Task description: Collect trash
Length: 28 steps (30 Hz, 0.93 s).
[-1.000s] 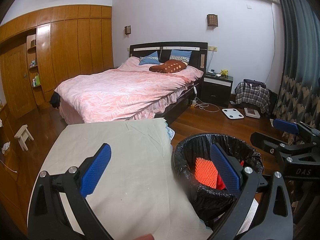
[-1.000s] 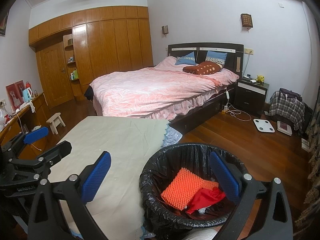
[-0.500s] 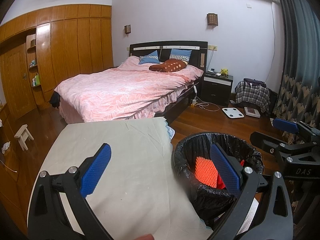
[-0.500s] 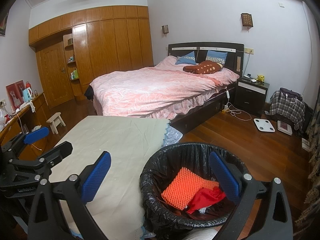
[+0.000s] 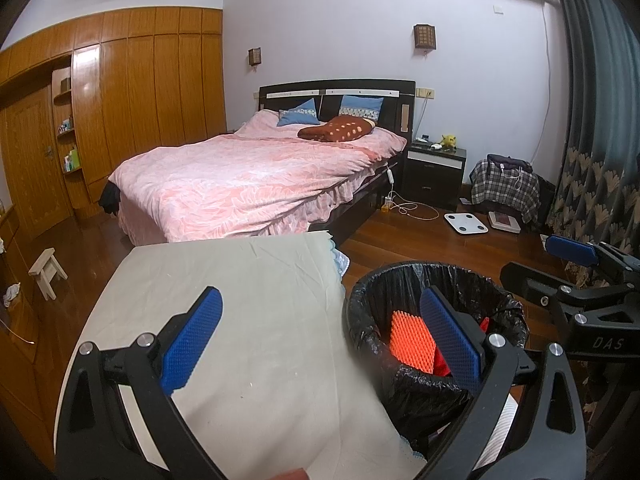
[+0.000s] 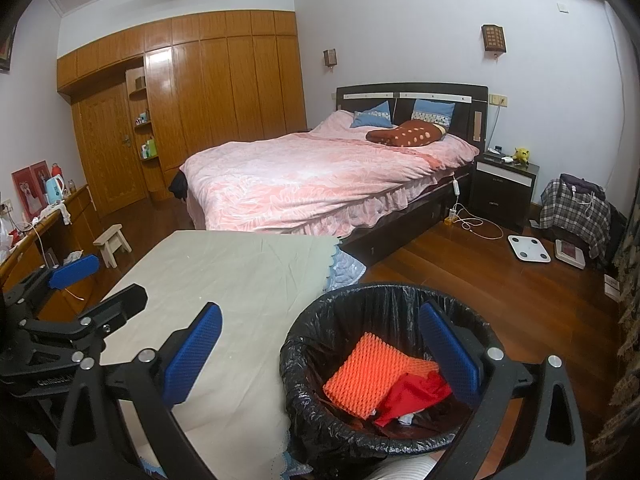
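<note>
A bin lined with a black bag (image 6: 320,364) (image 5: 372,320) stands against the right edge of a cloth-covered table (image 6: 240,288) (image 5: 248,312). Inside it lie an orange bumpy foam piece (image 6: 372,372) (image 5: 410,340) and a red crumpled piece (image 6: 416,396). My left gripper (image 5: 322,340) hovers open above the table's right part and the bin's left rim, holding nothing. My right gripper (image 6: 320,352) is open too, spanning the table edge and the bin, with nothing between its blue pads. Each gripper shows in the other's view, the right gripper (image 5: 576,264) and the left gripper (image 6: 80,280).
A bed with a pink cover (image 6: 320,184) stands beyond the table. A nightstand (image 6: 504,192), a white scale (image 6: 528,248) and a plaid-covered bundle (image 6: 576,204) sit on the wooden floor at right. A small stool (image 6: 114,244) and a side counter (image 6: 24,240) are at left.
</note>
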Motion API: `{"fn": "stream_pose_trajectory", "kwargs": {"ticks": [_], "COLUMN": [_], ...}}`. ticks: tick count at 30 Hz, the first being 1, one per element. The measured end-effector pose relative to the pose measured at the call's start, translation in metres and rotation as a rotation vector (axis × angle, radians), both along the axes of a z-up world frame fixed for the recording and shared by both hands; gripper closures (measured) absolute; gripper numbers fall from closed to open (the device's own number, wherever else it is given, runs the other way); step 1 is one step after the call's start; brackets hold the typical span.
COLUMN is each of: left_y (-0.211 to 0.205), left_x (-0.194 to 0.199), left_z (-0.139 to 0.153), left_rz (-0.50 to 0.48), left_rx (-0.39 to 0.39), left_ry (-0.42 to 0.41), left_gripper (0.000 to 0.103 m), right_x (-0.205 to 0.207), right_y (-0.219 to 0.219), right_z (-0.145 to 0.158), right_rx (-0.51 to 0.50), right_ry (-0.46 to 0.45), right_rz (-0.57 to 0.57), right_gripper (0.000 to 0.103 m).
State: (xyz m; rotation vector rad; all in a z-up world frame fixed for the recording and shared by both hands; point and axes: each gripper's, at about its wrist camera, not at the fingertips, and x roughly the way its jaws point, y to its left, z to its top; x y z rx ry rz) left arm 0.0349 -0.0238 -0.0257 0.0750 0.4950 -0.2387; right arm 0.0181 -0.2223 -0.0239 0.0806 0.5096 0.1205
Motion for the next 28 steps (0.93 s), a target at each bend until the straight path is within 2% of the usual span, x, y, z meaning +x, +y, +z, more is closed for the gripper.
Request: {"fn": "stream_pose_trajectory", "kwargs": {"ticks": [14,28], "left_y": [-0.002,-0.004], "left_x": [-0.005,-0.005], "left_z": [-0.013,-0.012], "left_rz": [-0.008,-0.009], "left_rx": [0.008,0.012], "left_ry": [0.012,0.014], "left_gripper": [0.006,0.007], "right_x": [-0.003,-0.004], "right_y": [0.003,0.002], "right_z": [-0.005,-0.004], "right_rx": [0.004,0.008], "right_ry": [0.009,0.013], "right_rz": [-0.003,-0.004], "right_gripper": [0.006,0.006]}}
